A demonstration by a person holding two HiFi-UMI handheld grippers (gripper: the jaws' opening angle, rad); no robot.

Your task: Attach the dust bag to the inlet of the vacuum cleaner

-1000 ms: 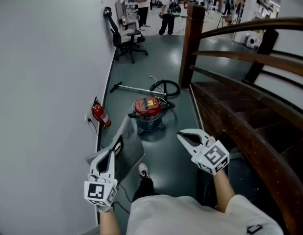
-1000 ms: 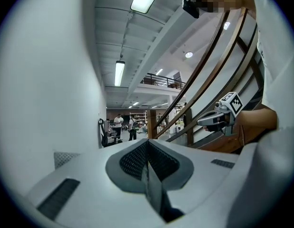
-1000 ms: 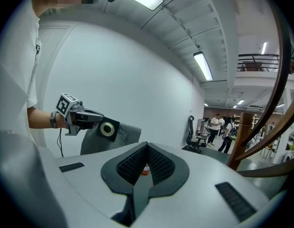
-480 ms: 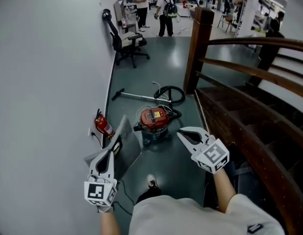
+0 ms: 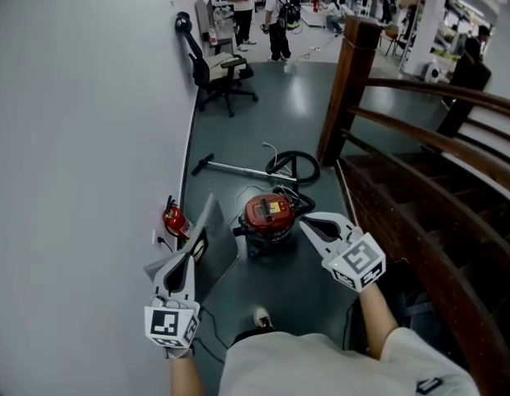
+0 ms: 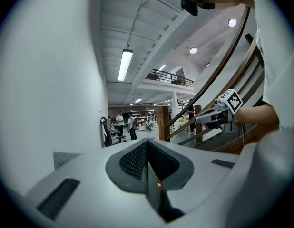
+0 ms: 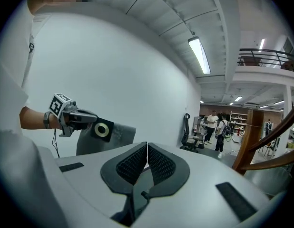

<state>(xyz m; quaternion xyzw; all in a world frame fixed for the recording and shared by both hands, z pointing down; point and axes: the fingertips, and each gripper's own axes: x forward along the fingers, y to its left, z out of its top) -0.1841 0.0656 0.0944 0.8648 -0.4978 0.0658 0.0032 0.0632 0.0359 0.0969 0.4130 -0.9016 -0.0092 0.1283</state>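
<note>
The vacuum cleaner [image 5: 270, 215], a steel drum with a red lid, stands on the dark floor just ahead of both grippers. Its black hose [image 5: 295, 165] and wand [image 5: 230, 168] lie behind it. My left gripper [image 5: 192, 247] is shut on the grey dust bag [image 5: 214, 242], which hangs to the vacuum's left. In the right gripper view the bag's black collar with its round ring [image 7: 101, 129] faces me beside the left gripper [image 7: 86, 119]. In the left gripper view a thin edge of the bag [image 6: 150, 183] sits between the jaws. My right gripper [image 5: 306, 226] is shut and holds nothing, to the right of the red lid.
A white wall runs along the left with a red fire extinguisher [image 5: 173, 219] at its foot. A wooden stair rail [image 5: 420, 130] and post [image 5: 349, 81] close off the right. An office chair [image 5: 212, 71] and some people [image 5: 263, 2] stand far back.
The view has moved forward: the vacuum cleaner now sits closer, between the two grippers. Both grippers keep the same pose, and the bag stays in the left one.
</note>
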